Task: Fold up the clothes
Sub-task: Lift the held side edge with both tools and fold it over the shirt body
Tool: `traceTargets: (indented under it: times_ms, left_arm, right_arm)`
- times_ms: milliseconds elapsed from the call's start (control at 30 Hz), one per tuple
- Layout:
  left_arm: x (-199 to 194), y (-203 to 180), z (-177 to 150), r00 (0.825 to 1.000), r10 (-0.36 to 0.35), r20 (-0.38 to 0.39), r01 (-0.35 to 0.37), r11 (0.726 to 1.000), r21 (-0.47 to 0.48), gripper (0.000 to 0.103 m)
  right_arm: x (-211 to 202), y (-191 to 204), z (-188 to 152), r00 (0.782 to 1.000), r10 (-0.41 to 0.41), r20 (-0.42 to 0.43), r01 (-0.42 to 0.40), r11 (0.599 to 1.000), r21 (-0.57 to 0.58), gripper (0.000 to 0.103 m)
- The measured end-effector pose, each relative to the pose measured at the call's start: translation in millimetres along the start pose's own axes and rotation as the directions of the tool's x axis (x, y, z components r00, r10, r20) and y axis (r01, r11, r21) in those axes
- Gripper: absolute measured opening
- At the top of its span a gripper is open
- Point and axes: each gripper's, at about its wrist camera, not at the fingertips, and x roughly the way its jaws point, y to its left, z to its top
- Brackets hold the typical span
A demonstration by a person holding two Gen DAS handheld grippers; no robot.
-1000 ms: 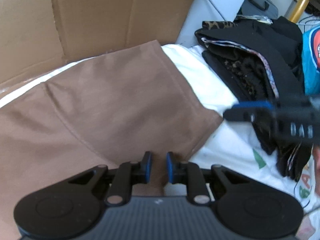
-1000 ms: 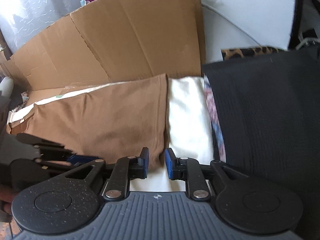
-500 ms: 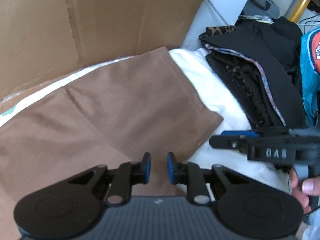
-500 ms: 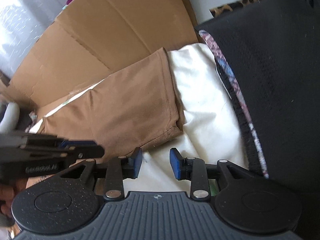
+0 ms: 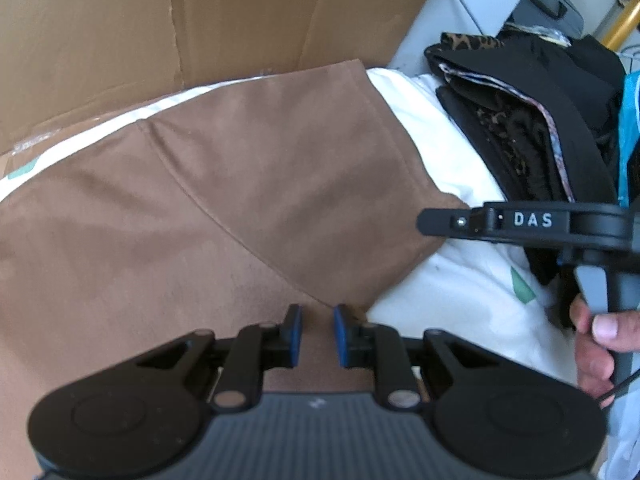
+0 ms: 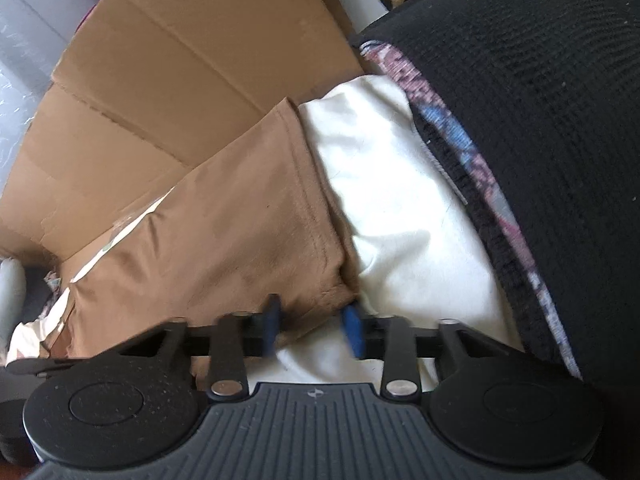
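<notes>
A brown garment (image 5: 224,200) lies spread over a white cloth (image 5: 448,280) in front of a cardboard sheet. My left gripper (image 5: 316,334) hovers over the garment's near hem, jaws a narrow gap apart, with brown cloth showing through the gap and nothing pinched. My right gripper (image 6: 310,326) is at the garment's near right corner (image 6: 320,300). Its jaws are closing, and the corner sits between the blurred blue pads (image 6: 352,330). In the left wrist view the right gripper (image 5: 426,222) comes in sideways from the right, its tip at that same corner.
Flattened cardboard (image 5: 200,20) stands behind the garment. A pile of folded dark clothes (image 5: 540,120) with a leopard print piece lies to the right, close against the white cloth (image 6: 400,200). A hand (image 5: 596,340) grips the right gripper's handle.
The right gripper opened wider, rolled and came down onto the brown garment's near right corner, which now sits between its pads. The left gripper kept its narrow gap and drifted a little along the hem.
</notes>
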Motion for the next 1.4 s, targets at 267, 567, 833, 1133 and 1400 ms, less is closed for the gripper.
traceTargets:
  times_ms: [267, 567, 833, 1133, 1400]
  left_arm:
    - [-2, 1, -1, 1.000, -0.017, 0.011, 0.017, 1.000, -0.008, 0.018]
    - [-5, 0, -6, 0.999, -0.046, 0.002, 0.046, 0.999, -0.006, 0.018]
    - [-1, -1, -5, 0.998, -0.070, -0.003, 0.070, 0.997, -0.022, 0.016]
    - [4, 10, -11, 0.995, -0.096, 0.017, 0.097, 0.988, -0.121, 0.014]
    - [5, 22, -20, 0.991, -0.125, 0.052, 0.134, 0.959, -0.248, 0.013]
  right_arm:
    - [-13, -1, -1, 0.996, -0.045, 0.082, 0.047, 0.999, -0.026, 0.006]
    - [-19, 1, 9, 0.992, -0.028, 0.125, 0.033, 0.999, -0.038, 0.004]
    - [-34, 13, 22, 0.987, 0.056, 0.150, -0.047, 0.997, -0.063, 0.004]
    - [-48, 35, 28, 0.977, 0.162, 0.137, -0.147, 0.983, -0.113, 0.004]
    - [-58, 56, 29, 0.969, 0.228, 0.098, -0.211, 0.965, -0.158, 0.004]
